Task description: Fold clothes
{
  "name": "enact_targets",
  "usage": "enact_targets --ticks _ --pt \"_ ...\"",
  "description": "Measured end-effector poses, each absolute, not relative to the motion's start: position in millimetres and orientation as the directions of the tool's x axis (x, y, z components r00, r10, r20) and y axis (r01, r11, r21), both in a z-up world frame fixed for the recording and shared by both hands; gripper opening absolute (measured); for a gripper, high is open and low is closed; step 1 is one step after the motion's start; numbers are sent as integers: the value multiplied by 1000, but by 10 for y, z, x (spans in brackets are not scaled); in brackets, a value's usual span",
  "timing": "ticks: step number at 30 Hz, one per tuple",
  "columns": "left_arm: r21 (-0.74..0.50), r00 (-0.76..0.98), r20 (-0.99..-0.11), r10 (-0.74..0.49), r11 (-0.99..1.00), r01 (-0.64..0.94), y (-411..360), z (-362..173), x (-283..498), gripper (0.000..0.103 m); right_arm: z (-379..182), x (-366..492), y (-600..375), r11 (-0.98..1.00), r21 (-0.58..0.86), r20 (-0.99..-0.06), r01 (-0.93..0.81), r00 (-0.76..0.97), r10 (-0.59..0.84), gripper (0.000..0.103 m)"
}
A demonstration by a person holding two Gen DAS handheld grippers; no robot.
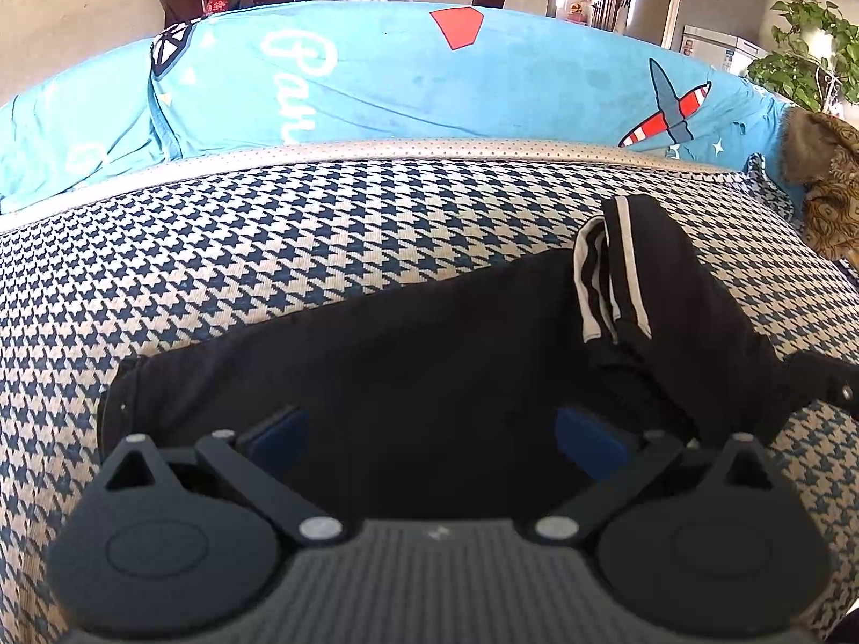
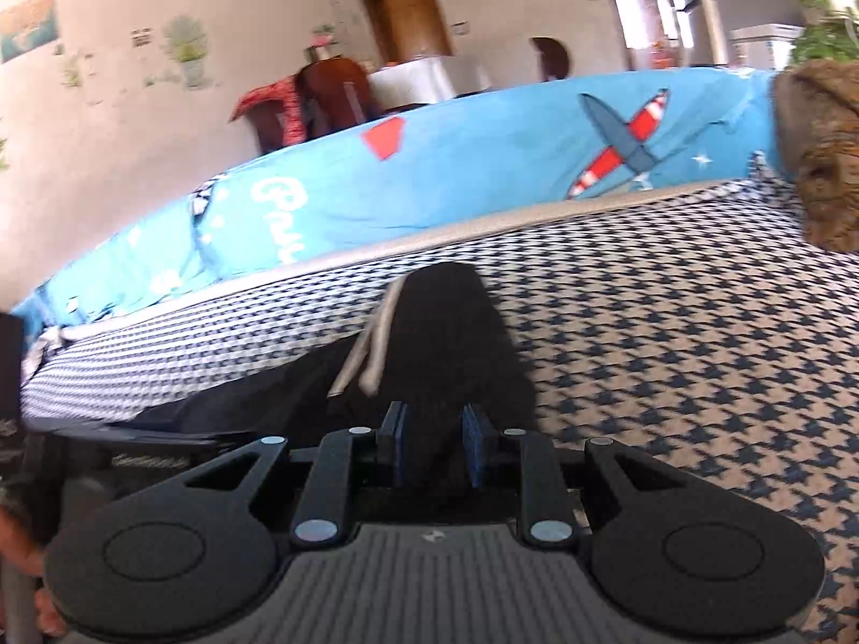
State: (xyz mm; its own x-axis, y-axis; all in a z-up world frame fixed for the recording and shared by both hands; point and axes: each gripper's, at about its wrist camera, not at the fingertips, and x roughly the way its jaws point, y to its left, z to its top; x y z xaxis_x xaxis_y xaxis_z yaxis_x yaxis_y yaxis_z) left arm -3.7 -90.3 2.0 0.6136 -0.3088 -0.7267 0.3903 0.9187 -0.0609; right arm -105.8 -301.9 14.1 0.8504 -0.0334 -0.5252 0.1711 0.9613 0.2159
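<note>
Left wrist view: black trousers lie on checked cushion, left gripper spread wide over them. Right gripper narrow, pinching trouser fabric. Lift evenly, keep stripes aligned.

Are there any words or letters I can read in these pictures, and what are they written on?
"Pan", in white curly letters, cut off at the bottom: on the blue blanket behind the checked cushion.
"Pa", the same word, blurry: on the blue blanket in the right wrist view.
Wall stickers and fridge notes: too small and blurred to read.
Black trousers: white stripes only, no words.
</note>
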Motion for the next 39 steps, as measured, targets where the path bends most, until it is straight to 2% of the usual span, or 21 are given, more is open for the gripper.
enact_targets --ticks 5,10,12,18,21,28,39 --pt "-58 612 -729 -308 918 392 -912 15 -34 103 119 -1023 -3055 959 188 -527 214 845 -86 23" --pt "-53 610 -731 -305 918 394 -917 4 -28 103 -5 -1000 -3045 960 167 -587 224 805 -86 24" --pt "-51 609 -733 -302 918 393 -920 -4 -24 103 -57 -983 -3019 965 107 -621 238 775 -122 24" --pt "-43 605 -740 -293 919 392 -918 -27 -21 103 -105 -1010 -3079 958 140 -642 250 760 -104 26" --pt "-51 601 -744 -291 922 383 -892 -30 -10 103 -81 -1029 -3079 959 136 -639 250 762 -108 27" --pt "-82 599 -744 -295 931 356 -803 -16 34 103 103 -1110 -3047 956 139 -554 259 820 -142 26" --pt "-92 598 -747 -292 935 342 -767 -6 75 103 226 -748 -2937 976 156 -527 155 849 -51 26"
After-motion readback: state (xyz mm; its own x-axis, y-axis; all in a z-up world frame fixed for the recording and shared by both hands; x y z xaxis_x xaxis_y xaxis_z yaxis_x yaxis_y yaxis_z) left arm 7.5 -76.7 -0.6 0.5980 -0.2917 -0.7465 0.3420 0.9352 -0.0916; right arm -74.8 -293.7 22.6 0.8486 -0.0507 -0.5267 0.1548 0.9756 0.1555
